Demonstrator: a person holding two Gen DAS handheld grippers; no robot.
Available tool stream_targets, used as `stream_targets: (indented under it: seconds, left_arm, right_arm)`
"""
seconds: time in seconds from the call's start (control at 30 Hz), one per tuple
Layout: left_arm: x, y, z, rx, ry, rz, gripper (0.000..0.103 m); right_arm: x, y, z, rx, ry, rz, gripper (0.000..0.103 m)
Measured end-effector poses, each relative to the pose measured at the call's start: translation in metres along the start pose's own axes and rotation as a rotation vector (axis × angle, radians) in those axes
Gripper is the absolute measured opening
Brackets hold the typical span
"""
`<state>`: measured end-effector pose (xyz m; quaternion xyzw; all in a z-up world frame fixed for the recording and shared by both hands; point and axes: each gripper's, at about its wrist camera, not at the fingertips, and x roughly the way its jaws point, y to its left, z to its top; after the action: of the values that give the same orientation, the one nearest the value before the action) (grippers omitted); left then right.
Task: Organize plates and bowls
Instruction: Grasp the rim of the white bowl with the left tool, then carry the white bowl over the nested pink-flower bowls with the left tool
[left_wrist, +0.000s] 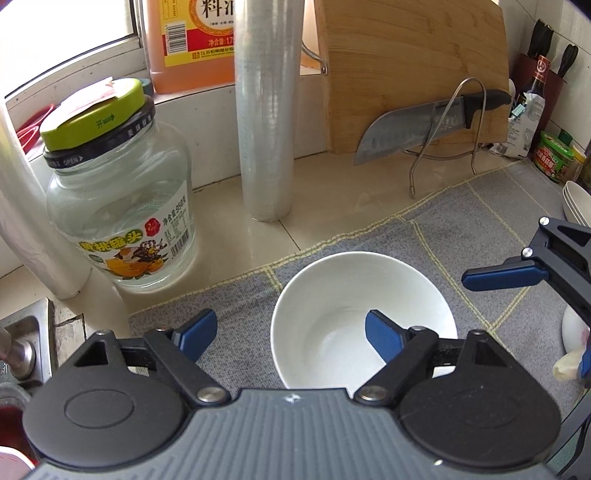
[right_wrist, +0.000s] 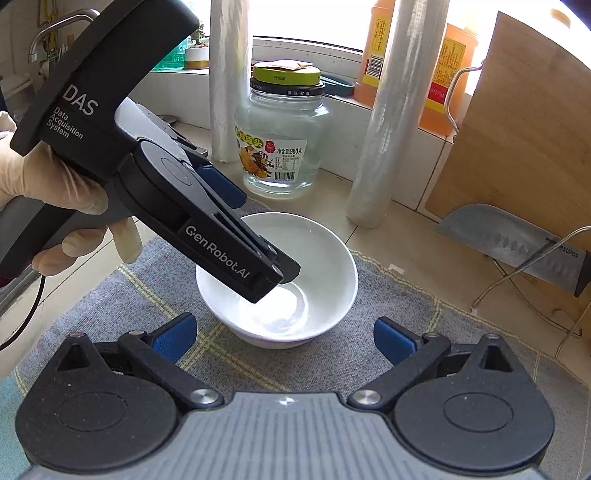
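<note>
Bowl (left_wrist: 364, 317) on mat (left_wrist: 461, 236) — left jaws astride rim

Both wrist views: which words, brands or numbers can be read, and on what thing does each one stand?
"DAS Data Acquisition System": left gripper body.
"GenRobot.AI": the same gripper's arm.
"SUPOR": knife blade.
"OPEN": jar lid ring.
"950": jar label.
"料": orange bottle label.
Barcodes and small print on the jar and bottles: too small to read.

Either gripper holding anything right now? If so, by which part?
Nothing is held. The left gripper is open, straddling the near rim of the white bowl, pads not pressing. The right gripper is open and empty, short of the bowl.
</note>
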<state>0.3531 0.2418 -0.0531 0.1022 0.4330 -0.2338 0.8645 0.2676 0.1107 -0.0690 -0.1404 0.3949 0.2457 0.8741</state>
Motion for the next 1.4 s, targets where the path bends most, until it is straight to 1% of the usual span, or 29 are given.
stream_targets:
  seconds: [0.17,0.2,0.23,0.3,0.47,0.63,0.77,0.8,1.4]
  left_arm:
    - [0.002,-0.001,0.001,0.006,0.000,-0.034,0.086]
    - [0.003,-0.001,0.001,0.005,0.000,-0.039,0.083]
    - [0.003,0.000,0.001,0.004,0.004,-0.048,0.076]
    - [0.004,-0.001,0.001,0.002,0.009,-0.050,0.071]
    - [0.003,-0.003,0.002,0.009,0.007,-0.076,0.070]
    - [0.006,-0.006,0.004,0.013,0.011,-0.091,0.063]
    - [0.006,-0.007,0.005,0.015,0.011,-0.101,0.062]
    - [0.006,-0.007,0.005,0.015,0.011,-0.103,0.061]
    - [0.000,-0.010,0.004,0.021,0.019,-0.119,0.061]
  right_arm:
    - [0.010,0.003,0.001,-0.015,0.013,0.009,0.103]
    - [0.011,0.003,0.001,-0.018,0.014,0.010,0.103]
    - [0.012,0.003,0.001,-0.019,0.013,0.009,0.103]
    - [0.014,0.003,0.001,-0.023,0.015,0.007,0.103]
    - [0.015,0.002,0.002,-0.026,0.015,0.009,0.101]
    - [0.017,0.001,0.002,-0.028,0.020,0.011,0.096]
    - [0.017,0.001,0.002,-0.026,0.018,0.014,0.091]
    - [0.017,0.001,0.002,-0.026,0.016,0.014,0.088]
    - [0.009,0.002,0.003,-0.048,0.025,0.011,0.087]
